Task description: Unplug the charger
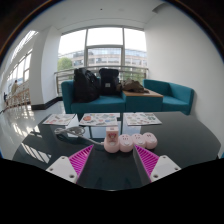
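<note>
A row of pale pink and white rounded objects (130, 141) sits on the dark glossy table (40, 140), just ahead of my fingers. The leftmost one (111, 140) stands taller, like a small block with a face printed on it. I cannot tell which part is the charger, and no cable shows. My gripper (113, 160) is open, its magenta pads (80, 158) spread wide, with only bare table between them. The pink objects lie beyond the fingertips and are not touched.
Magazines or papers (62, 120) and more sheets (140, 118) lie farther back on the table. A teal sofa (100, 95) with dark backpacks (88, 84) stands behind it, another teal seat (172, 95) to the right, and large windows (100, 50) beyond.
</note>
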